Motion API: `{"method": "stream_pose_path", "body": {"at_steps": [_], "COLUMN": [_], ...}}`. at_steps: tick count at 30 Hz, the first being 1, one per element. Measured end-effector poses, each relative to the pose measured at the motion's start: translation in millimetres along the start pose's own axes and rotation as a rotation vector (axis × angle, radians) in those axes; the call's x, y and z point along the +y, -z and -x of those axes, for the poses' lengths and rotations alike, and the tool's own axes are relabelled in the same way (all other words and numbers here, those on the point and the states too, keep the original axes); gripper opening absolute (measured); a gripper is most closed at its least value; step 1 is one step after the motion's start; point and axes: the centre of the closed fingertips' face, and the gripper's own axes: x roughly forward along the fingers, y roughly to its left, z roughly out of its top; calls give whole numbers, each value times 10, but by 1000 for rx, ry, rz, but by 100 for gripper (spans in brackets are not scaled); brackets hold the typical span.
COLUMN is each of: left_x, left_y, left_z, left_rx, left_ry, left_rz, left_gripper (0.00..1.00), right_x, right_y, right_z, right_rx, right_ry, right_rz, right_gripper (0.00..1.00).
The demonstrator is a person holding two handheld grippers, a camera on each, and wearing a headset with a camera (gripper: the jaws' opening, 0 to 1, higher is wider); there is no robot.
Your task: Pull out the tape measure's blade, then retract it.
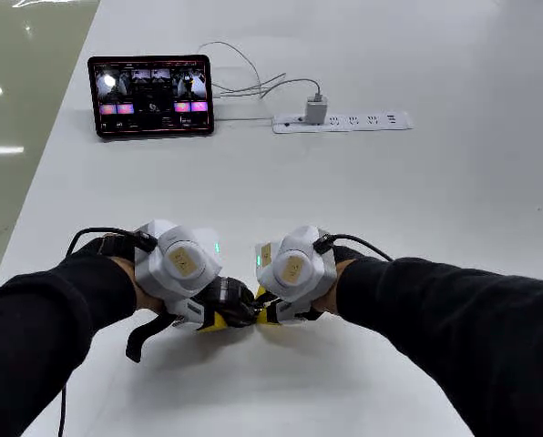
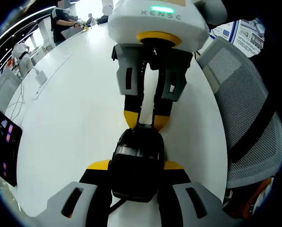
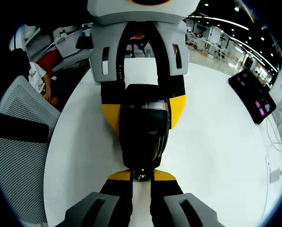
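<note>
both over the tabletop (image 1: 390, 200): left hand-held gripper (image 2: 136, 165) clamps tape measure (image 3: 143, 127), right hand-held gripper (image 1: 268, 316) pinches blade tip (image 3: 141, 175).

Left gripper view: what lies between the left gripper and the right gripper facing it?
A black rounded tape measure, clamped by the left gripper and pinched at its front end by the right gripper, seen in both gripper views.

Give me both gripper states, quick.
Left gripper: shut on the tape measure.
Right gripper: shut on the blade tip at the case mouth.
</note>
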Motion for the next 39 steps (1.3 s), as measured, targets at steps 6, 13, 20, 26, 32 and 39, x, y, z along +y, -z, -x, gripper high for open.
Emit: {"method": "stream_pose_path", "body": {"at_steps": [6,13,20,26,32,39], "left_x": [0,3,19,0,4,3], "left_y": [1,2,2,2,9,21], "left_z": [2,3,3,0,17,14], "left_rx": [3,-8,-11,-2,9,30], "left_ry": [-3,-11,7,-6,-1,-1], "left_rz": [-5,-4,5,2,-5,-7], "left_gripper": [31,31,31,31,31,31], "right_x": [3,16,-5,5,12,11], "right_y": [-3,0,26,36,54,54], "right_z": [-4,-5,12,19,33,40], "right_rx": [20,25,5,4,-1,-15], "right_ry": [2,22,11,10,8,13], "right_rz": [-46,11,-26,-19,-5,-4], "right_gripper": [9,8,7,7,7,7]}}
